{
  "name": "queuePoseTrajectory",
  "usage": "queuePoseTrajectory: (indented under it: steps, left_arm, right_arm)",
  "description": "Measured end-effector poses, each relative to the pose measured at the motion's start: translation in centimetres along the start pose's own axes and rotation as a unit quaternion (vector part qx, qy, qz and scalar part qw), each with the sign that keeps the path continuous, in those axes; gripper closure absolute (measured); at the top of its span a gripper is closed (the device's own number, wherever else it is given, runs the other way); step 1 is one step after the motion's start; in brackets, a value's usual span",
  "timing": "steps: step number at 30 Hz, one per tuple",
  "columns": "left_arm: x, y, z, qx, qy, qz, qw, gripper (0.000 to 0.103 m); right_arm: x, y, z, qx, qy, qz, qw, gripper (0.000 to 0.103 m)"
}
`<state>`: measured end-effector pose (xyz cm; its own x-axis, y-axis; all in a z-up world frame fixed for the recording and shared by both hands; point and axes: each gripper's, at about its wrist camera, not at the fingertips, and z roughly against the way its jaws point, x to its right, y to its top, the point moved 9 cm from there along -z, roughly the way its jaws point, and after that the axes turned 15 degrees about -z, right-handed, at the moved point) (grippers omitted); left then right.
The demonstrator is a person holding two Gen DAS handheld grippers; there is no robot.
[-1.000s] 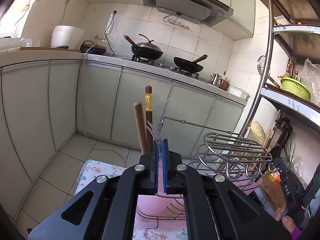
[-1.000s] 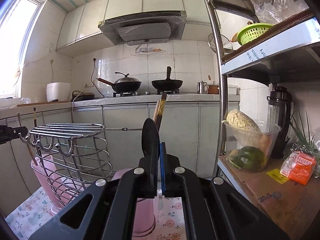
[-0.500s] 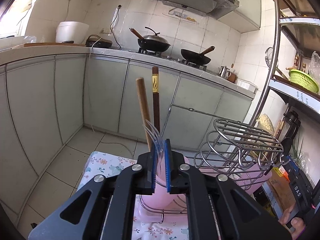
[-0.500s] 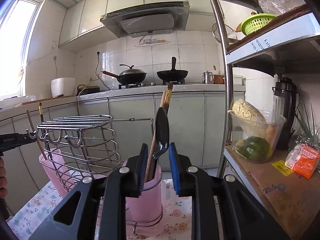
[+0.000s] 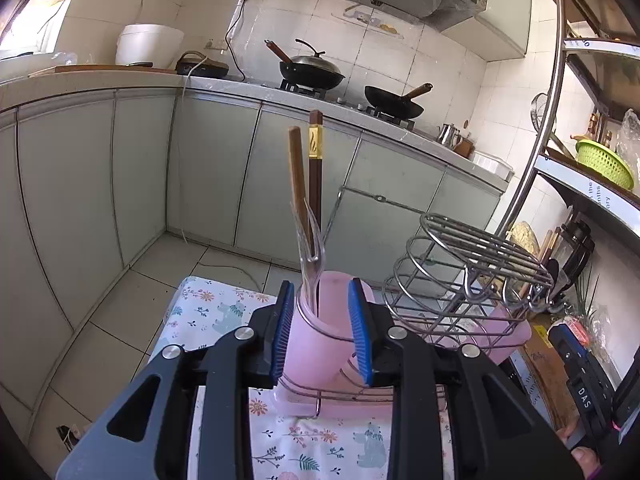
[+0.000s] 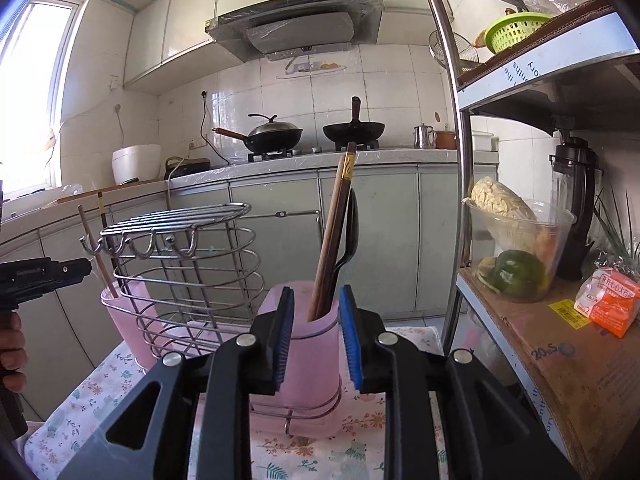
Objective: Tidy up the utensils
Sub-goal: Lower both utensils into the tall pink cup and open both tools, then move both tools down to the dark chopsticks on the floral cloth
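Left wrist view: left gripper [image 5: 322,330] spread wide, empty, flanking pink cup [image 5: 316,344] holding clear fork [image 5: 308,248] and chopsticks [image 5: 306,176].
Right wrist view: right gripper [image 6: 316,336] likewise parted, empty, astride second pink cup [image 6: 310,354] containing black spoon [image 6: 348,236].

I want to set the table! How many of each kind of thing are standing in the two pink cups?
Brown wooden chopsticks: 4, two in each pink plastic cup
Clear plastic fork: 1
Black plastic spoon: 1
Total: 6
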<state>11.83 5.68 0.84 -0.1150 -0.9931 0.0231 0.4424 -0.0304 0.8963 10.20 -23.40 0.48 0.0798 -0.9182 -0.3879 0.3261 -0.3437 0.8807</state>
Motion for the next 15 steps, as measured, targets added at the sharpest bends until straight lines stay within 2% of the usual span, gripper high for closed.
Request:
queuePoseTrajectory:
  steps: [5,15]
  left_arm:
    - [0.3,-1.2,1.0,-0.013,-0.003,-0.010,0.9999,0.075]
    - [1.5,-6.1,2.1,-0.080,-0.031,-0.026,0.9959,0.075]
  right_arm:
    - [-0.8,-2.2,0.2,-0.045,0.014,-0.003,0.999,0.081]
    - [-1.2,-6.6,-0.2,-0.149,0.036,-0.038,0.988,0.081]
